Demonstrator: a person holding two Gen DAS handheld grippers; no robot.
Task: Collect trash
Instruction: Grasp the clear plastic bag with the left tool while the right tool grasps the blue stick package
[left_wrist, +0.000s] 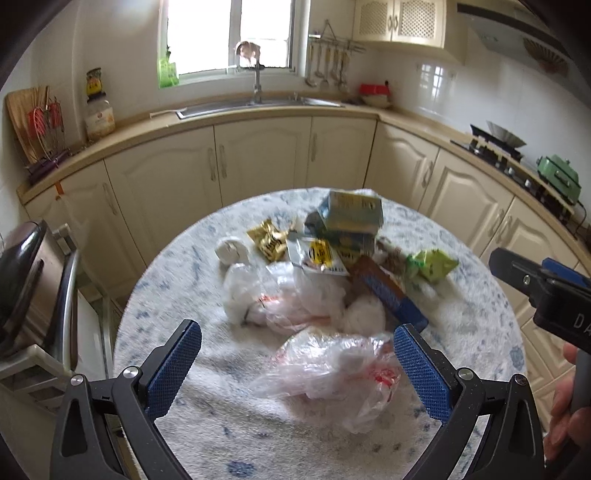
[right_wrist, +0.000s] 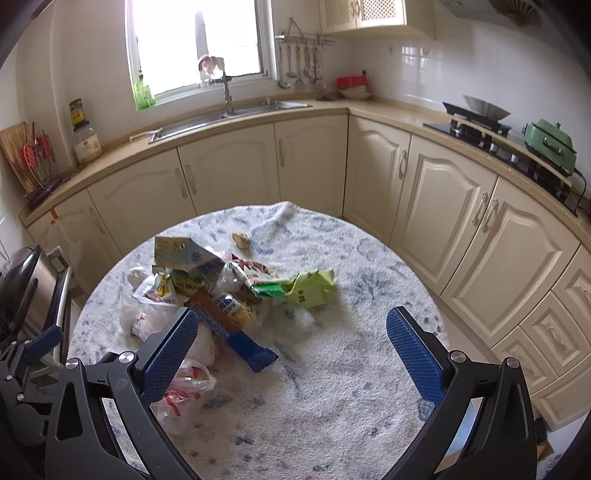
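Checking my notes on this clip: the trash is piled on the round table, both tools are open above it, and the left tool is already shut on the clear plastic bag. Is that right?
Not quite. The left tool is not shut on the clear plastic bag: the left wrist view shows its jaws wide apart, with the bag lying on the round table between them. The rest holds; the right tool is open too.

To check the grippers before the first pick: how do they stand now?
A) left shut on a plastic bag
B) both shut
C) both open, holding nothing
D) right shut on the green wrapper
C: the left gripper is spread over a plastic bag and the right gripper is spread above the table.
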